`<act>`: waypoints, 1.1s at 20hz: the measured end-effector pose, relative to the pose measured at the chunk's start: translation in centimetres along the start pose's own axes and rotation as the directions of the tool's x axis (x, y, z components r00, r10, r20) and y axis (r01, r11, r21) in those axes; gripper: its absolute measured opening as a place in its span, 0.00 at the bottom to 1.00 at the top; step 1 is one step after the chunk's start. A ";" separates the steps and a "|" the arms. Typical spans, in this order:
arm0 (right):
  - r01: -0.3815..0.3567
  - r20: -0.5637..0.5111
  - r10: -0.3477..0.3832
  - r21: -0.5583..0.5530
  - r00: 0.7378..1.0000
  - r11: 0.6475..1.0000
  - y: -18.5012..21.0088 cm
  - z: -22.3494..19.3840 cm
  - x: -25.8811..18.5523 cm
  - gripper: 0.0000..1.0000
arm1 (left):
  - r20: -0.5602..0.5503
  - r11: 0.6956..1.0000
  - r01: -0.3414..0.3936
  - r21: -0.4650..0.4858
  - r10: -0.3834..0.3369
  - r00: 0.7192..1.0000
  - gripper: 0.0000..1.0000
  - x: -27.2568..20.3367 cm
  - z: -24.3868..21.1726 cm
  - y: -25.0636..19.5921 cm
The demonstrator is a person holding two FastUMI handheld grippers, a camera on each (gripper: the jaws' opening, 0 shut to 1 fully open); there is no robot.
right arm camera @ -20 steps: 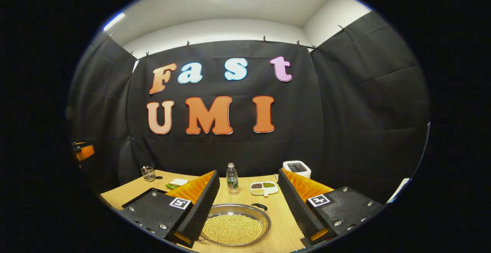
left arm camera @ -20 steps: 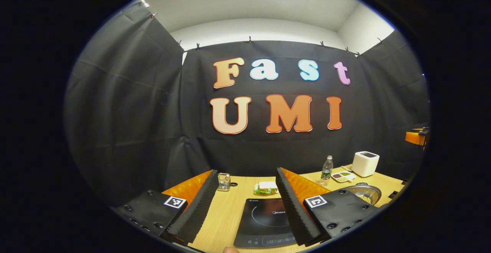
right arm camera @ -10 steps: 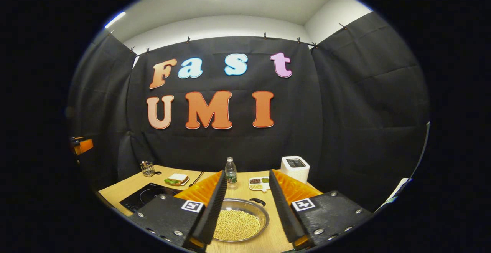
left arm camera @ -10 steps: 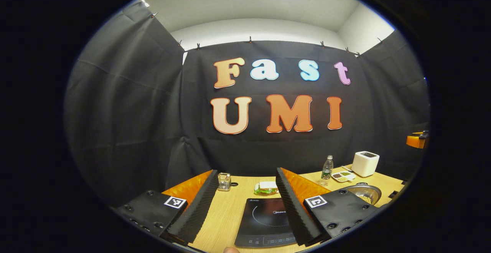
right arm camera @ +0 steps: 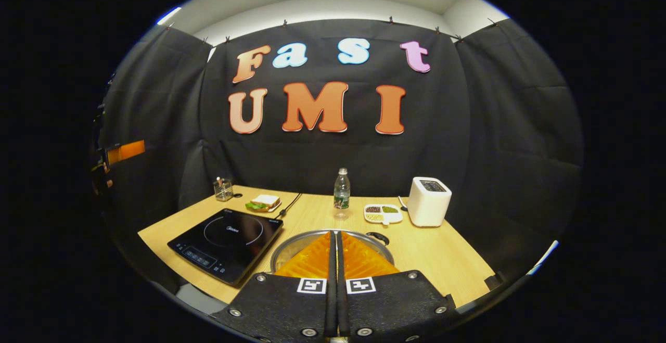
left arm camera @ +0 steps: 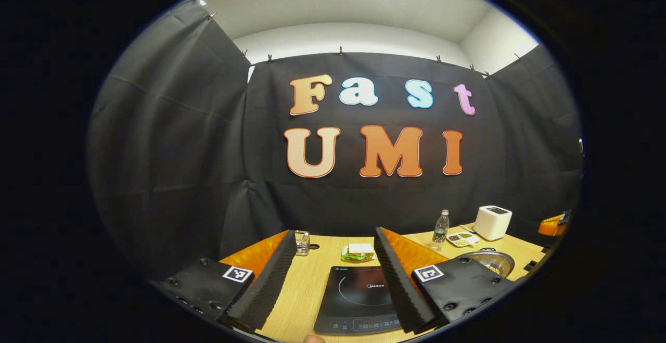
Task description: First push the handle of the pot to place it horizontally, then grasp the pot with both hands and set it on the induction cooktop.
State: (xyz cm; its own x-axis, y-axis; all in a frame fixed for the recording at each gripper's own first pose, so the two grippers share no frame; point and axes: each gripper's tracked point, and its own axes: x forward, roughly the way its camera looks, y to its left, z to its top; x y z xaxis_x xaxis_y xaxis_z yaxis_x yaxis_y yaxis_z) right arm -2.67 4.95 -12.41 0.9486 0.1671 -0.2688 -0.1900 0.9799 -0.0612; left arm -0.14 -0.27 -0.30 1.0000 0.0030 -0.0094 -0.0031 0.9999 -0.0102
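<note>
Holding my right claw (right arm camera: 335,259) closed, empty, above the pot (right arm camera: 291,246); its handle (right arm camera: 378,238) sits just beyond my tips, to their right. Left claw (left arm camera: 333,280) open over the induction cooktop (left arm camera: 354,301). Risk: pushing off-centre could slide the whole pot and slosh its contents onto the tabletop (right arm camera: 442,254).

My left tongs (left arm camera: 333,275) and right tongs (right arm camera: 334,275) look alike — black screwed plates, each bearing a square black-and-white marker, with ribbed fingers (left arm camera: 400,280).
</note>
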 end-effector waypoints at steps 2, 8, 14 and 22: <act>-0.052 -0.054 0.052 0.003 0.997 0.999 2.2 -2.2 0.1 0.00 | 0.001 1.000 -0.004 -0.002 0.004 1.000 0.97 -0.1 0.1 0.1; -0.193 -0.211 0.195 0.030 0.958 0.981 7.6 -9.3 -0.6 0.00 | -0.016 1.000 -0.015 -0.001 0.015 1.000 0.97 -0.1 -1.1 0.6; -0.262 -0.308 0.263 0.045 0.914 0.964 10.9 -13.9 0.3 0.00 | -0.035 0.999 -0.035 0.008 0.035 0.999 0.97 -0.6 -2.1 1.2; -0.277 -0.360 0.278 0.055 0.891 0.959 12.2 -16.2 2.5 0.00 | -0.040 0.998 -0.054 0.015 0.055 0.998 0.97 -1.4 -2.3 2.1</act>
State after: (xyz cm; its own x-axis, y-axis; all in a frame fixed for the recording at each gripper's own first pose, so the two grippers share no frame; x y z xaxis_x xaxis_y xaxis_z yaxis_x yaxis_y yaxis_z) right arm -6.77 15.57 -29.44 0.7012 0.3818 -0.6021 -0.4313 0.8996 0.0683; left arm -1.58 1.82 -2.65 0.9971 0.0575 -0.0499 -0.0573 0.9983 0.0051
